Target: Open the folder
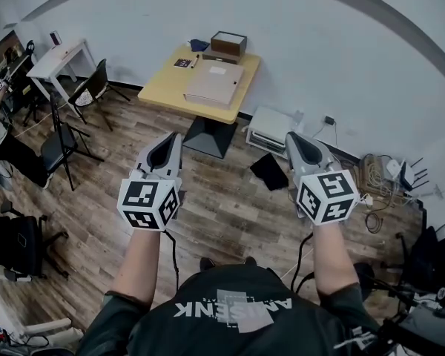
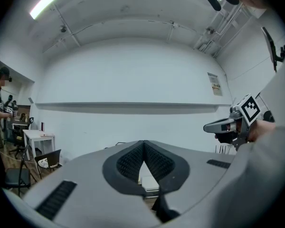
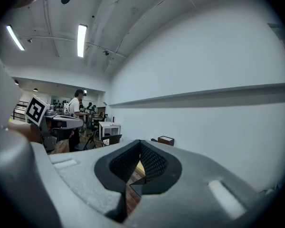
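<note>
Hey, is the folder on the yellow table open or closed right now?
Closed: the folder lies flat on the yellow table as one beige slab, cover down, with no pages showing.

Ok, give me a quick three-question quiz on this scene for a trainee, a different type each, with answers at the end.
1. True or false: the folder on the wooden table lies open.
2. What do the left gripper and the right gripper hold between their fingers? A) the folder B) a cable C) nothing
3. Fill in: at the table's far edge, behind the folder, stands a brown ____.
Key: 1 false, it lies closed. 2 C, both are shut and empty. 3 box.
</note>
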A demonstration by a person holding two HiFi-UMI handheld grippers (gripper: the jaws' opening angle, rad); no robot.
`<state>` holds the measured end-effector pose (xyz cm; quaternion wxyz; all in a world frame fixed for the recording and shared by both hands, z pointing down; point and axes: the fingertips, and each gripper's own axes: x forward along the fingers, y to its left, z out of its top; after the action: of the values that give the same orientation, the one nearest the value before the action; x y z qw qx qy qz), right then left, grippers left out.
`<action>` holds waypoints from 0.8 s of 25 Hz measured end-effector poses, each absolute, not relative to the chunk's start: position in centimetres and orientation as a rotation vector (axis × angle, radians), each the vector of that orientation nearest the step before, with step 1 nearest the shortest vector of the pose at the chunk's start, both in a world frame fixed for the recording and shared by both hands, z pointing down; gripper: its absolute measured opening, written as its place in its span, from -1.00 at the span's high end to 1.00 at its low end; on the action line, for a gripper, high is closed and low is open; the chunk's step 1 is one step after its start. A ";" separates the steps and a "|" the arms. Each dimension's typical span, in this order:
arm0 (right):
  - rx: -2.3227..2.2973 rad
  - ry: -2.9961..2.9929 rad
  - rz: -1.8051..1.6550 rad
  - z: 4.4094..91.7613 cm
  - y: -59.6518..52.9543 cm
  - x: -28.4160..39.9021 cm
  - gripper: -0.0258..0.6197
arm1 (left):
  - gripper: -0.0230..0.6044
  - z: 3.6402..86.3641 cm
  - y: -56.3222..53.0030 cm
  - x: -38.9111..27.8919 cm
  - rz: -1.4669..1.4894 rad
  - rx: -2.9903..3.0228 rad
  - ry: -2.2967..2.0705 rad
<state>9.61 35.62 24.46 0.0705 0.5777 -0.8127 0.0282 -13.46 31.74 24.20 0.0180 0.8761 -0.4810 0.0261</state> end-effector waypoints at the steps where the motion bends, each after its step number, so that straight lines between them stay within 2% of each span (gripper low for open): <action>1: 1.739 -2.446 0.081 24.4 35.6 9.4 0.91 | 0.92 24.1 31.7 -13.6 0.076 2.725 -1.487; 20: 1.777 -2.428 0.082 25.1 33.2 4.2 0.91 | 0.92 25.0 29.7 -19.5 0.052 2.765 -1.444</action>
<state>4.24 33.22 25.10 0.0655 0.5891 -0.8049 0.0272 -19.48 29.69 24.97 0.0110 0.8863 -0.4627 0.0166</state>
